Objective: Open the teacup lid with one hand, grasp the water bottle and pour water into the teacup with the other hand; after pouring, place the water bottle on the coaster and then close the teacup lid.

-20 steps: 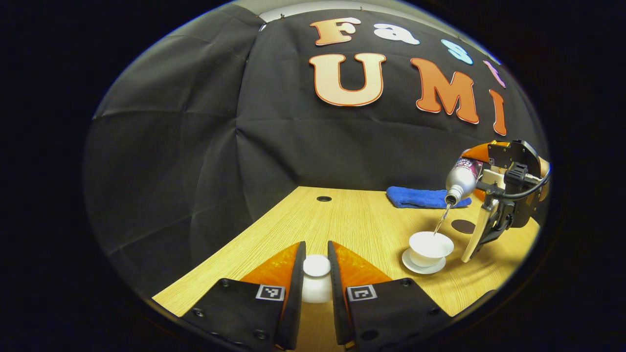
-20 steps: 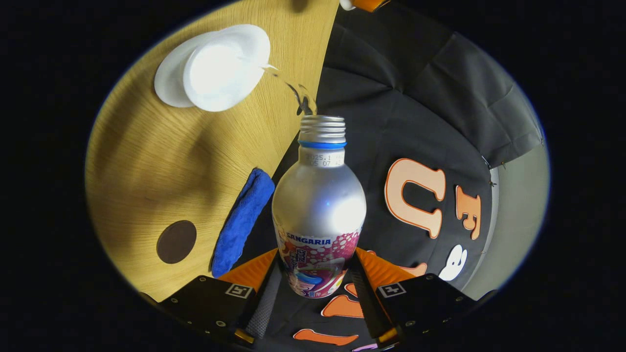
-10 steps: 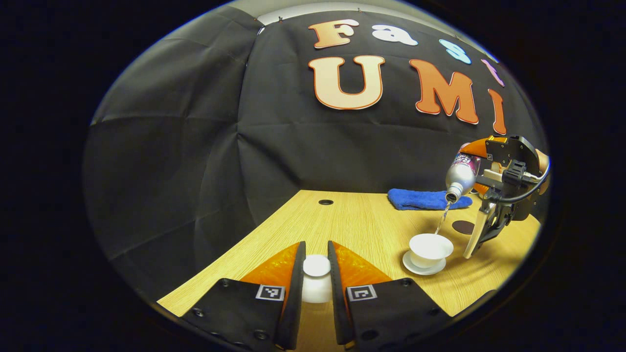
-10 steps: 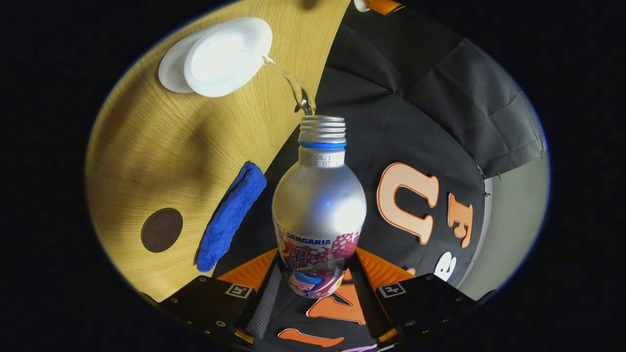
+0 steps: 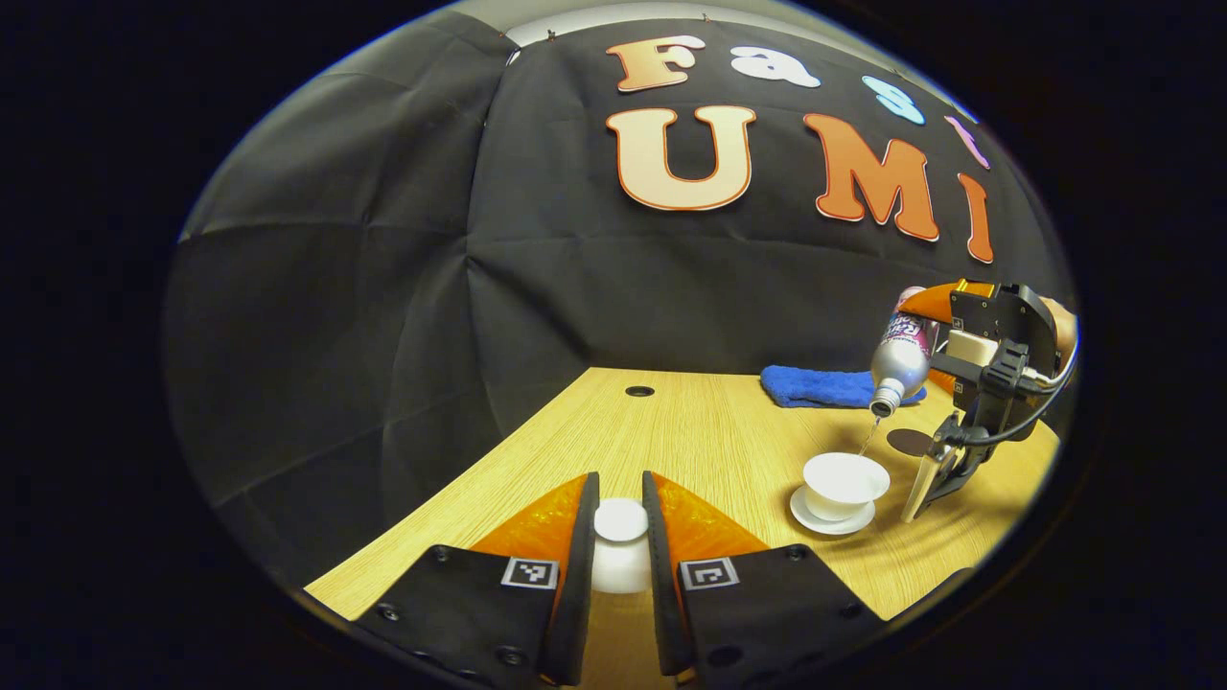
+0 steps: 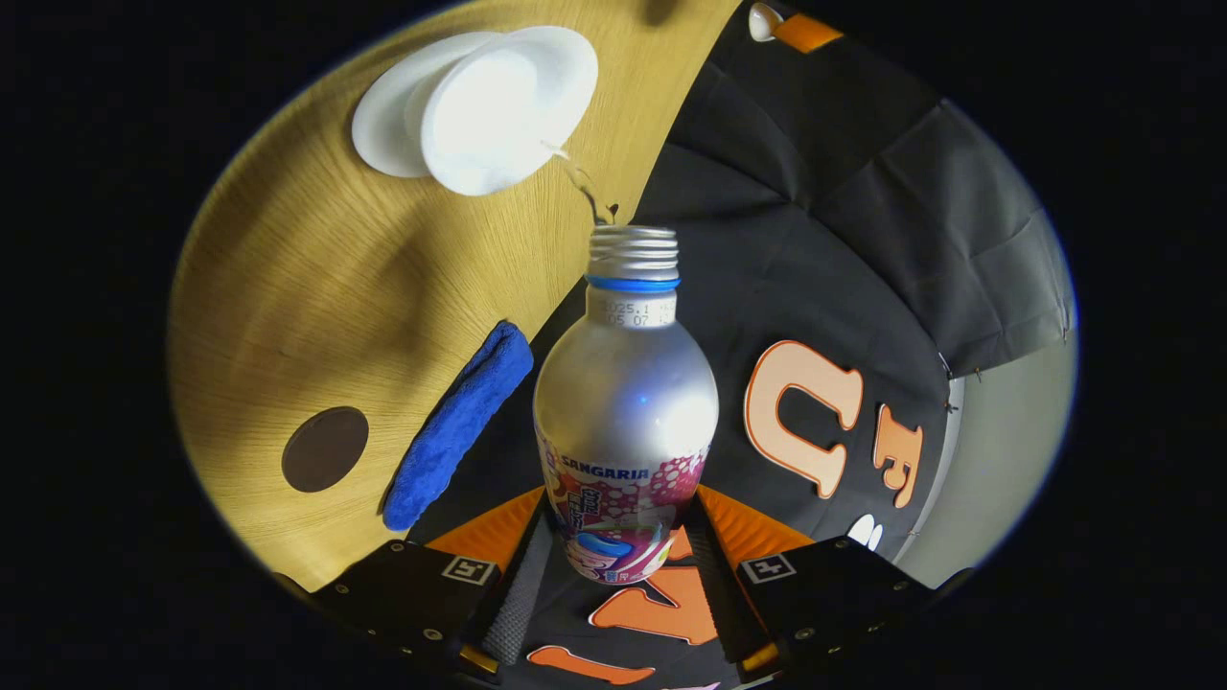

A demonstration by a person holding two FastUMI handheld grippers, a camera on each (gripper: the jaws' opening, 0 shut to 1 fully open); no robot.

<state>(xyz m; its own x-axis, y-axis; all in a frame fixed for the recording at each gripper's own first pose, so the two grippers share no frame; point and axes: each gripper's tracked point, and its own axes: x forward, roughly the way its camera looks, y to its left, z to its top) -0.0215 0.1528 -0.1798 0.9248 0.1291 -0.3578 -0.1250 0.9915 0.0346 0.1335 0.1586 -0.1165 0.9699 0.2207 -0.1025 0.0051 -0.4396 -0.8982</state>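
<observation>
Pouring water into the teacup [image 5: 845, 476].
Right gripper [image 6: 618, 565] clamps the tilted water bottle [image 6: 625, 422]; left gripper [image 5: 620, 537] grips the lid [image 5: 620, 522]. Next, upright it, toward the coaster [image 6: 325, 449].

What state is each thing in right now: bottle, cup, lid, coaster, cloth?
water bottle: uncapped, tilted, trickling water
teacup: open, on its saucer
teacup lid: off, held by left gripper
coaster: bare
blue cloth: lying on table
right gripper: clamping bottle
</observation>
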